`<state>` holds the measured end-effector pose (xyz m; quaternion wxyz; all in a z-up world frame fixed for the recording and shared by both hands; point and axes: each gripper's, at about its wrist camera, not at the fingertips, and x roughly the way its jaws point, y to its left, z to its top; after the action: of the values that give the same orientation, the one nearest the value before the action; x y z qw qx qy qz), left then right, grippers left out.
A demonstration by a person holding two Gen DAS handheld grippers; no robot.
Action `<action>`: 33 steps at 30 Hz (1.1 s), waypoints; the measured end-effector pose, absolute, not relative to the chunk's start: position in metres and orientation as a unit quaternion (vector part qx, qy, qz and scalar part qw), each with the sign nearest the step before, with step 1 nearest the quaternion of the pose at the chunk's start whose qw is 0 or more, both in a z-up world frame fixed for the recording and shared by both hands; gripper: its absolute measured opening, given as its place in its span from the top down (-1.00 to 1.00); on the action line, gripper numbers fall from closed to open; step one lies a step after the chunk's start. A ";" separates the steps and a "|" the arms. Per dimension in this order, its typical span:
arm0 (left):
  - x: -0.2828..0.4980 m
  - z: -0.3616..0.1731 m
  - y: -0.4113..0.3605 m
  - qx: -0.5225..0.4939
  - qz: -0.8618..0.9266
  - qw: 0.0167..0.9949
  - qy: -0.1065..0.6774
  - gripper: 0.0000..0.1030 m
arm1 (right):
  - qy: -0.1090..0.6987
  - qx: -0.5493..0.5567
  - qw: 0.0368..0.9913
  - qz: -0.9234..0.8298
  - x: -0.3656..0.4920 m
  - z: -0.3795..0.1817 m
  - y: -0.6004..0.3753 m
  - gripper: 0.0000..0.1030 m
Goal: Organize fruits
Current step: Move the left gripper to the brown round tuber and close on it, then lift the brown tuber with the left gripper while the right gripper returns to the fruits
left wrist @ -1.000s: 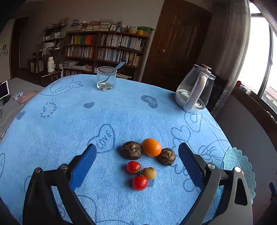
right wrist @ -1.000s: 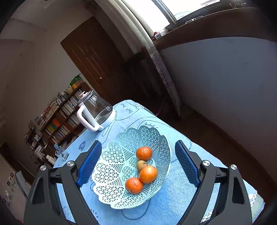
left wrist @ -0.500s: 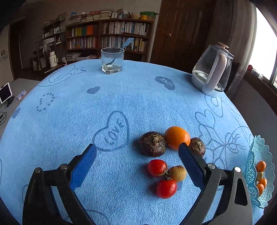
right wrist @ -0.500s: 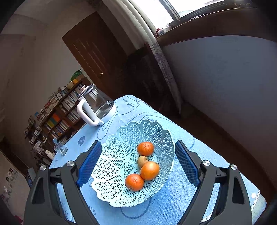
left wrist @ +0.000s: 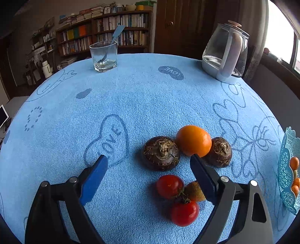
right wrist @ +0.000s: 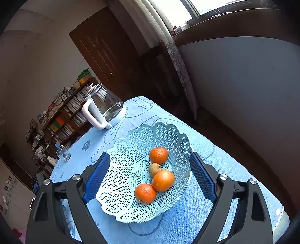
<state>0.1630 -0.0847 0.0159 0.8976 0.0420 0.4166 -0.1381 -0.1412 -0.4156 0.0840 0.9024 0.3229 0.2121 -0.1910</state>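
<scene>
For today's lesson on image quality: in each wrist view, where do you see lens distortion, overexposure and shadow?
Left wrist view: the fisheye bows the blue tablecloth into a dome, the window at upper right is blown out, and soft shadows sit under the tomatoes. Right wrist view: the window at the top is blown out, the corners vignette to black, and the basket stays sharp.

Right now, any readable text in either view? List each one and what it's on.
"LOVE" in the outlined heart printed on the blue tablecloth.
"LOVE" in the solid dark heart on the same cloth, upside down from the left wrist view.
Book spines on the bookshelf: too small to read.
Round sticker on the glass kettle: blurred.
</scene>
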 end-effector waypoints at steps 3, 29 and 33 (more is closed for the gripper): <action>0.169 0.011 -0.087 0.048 -0.141 0.892 0.427 -0.41 | 0.215 0.323 0.901 -0.192 -0.138 0.082 -0.415 -0.71; 0.162 0.035 -0.052 -0.021 -0.152 0.913 0.377 0.13 | 0.245 0.214 0.937 -0.129 -0.099 0.079 -0.333 -0.71; 0.157 0.043 -0.041 -0.035 -0.144 0.920 0.363 0.13 | 0.253 0.188 0.945 -0.083 -0.081 0.081 -0.298 -0.71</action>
<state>0.1573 -0.0413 0.0431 0.9200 -0.0351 0.3629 -0.1440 -0.0814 -0.2983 0.0806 0.9452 0.1882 0.2534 -0.0830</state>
